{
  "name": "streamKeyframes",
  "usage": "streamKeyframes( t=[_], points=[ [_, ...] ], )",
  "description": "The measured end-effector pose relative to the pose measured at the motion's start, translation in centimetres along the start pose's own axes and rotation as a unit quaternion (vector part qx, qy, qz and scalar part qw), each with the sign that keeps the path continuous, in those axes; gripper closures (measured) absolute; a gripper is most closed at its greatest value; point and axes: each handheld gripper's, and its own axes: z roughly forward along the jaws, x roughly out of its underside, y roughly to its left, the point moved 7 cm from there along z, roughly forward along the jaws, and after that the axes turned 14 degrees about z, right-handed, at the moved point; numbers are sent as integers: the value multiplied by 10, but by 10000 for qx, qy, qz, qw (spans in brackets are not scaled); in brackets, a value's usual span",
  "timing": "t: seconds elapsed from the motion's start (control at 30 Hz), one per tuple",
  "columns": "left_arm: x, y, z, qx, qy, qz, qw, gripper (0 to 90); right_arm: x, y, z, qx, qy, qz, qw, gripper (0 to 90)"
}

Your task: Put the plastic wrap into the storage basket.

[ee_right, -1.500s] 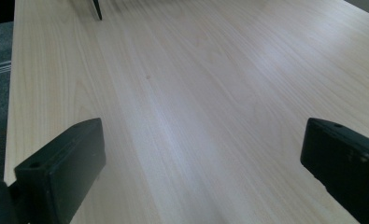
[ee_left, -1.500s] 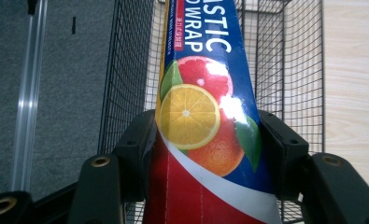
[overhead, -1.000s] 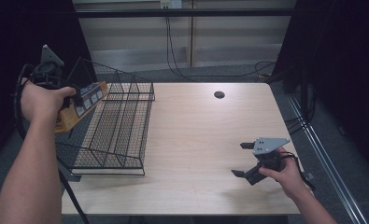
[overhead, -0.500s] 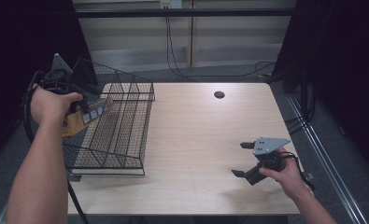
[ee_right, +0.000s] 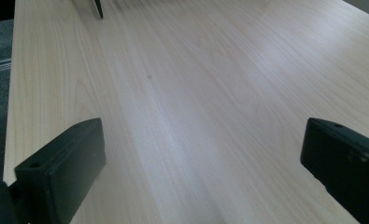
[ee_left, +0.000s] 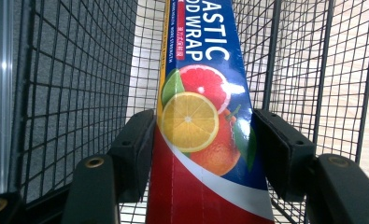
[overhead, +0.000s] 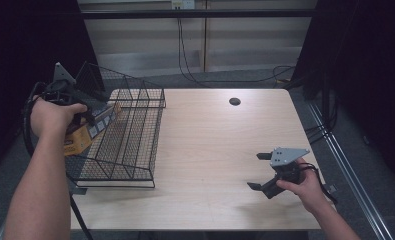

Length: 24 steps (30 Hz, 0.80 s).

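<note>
Surface (overhead: 215,150): pale wood, carrying a wire basket (overhead: 135,150) along its left edge. Wire basket: black mesh, long, open-topped, running front to back. Plastic wrap box (ee_left: 205,116): long carton printed with citrus fruit, poking through the basket's left wall near the far end, long axis pointing away from the jaws into the basket. Left gripper (overhead: 87,112): at the basket's left rim, jaws narrow and clamped on the box's two long sides. Right gripper (overhead: 257,170): well apart at the near right, jaws wide, holding nothing; the left hand is the nearer.
</note>
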Motion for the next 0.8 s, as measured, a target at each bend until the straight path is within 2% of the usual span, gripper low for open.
streamKeyframes(
  t=[0.07,0.1,0.13,0.17,0.2,0.27,0.4,0.43,0.53,0.57,0.6,0.63,0.7,0.73,0.8],
  points=[
    [1,1,0,8,4,59,10000,409,0,0,0,-3,8,-17,10000,0],
    [1,-1,1,94,-26,-15,10000,406,0,0,1,9,6,-27,10000,0],
    [1,-2,0,94,-37,-15,9999,405,0,0,0,6,7,-23,10000,0],
    [1,-1,-1,63,-44,82,9999,403,0,0,0,7,4,-13,10000,0],
    [1,-2,-1,67,-64,85,9999,401,0,0,0,3,-1,3,10000,0],
    [1,-5,-2,207,-100,53,9997,397,0,0,1,12,2,-24,10000,0],
    [-3,-10,-7,226,-267,-18,9994,394,1,0,1,11,16,-12,10000,0],
    [-3,-10,-8,250,-249,46,9994,387,1,0,1,11,16,-16,10000,0],
    [-5,-14,-10,258,-300,45,9992,369,1,0,1,31,8,-28,10000,0],
    [-5,-14,-10,264,-281,113,9992,363,1,0,1,37,10,-23,10000,0],
    [-6,-17,-10,290,-293,25,9991,353,1,-1,1,43,10,-28,10000,0],
    [-6,-17,-11,270,-287,103,9992,350,1,-1,0,52,3,-6,10000,0],
    [-8,-20,-11,295,-338,100,9989,339,1,0,0,27,2,-22,10000,0],
    [-8,-20,-11,290,-322,202,9989,329,1,0,0,34,-6,14,10000,0],
    [-9,-24,-12,341,-353,238,9985,324,1,0,-1,20,-2,3,10000,0]
  ],
)
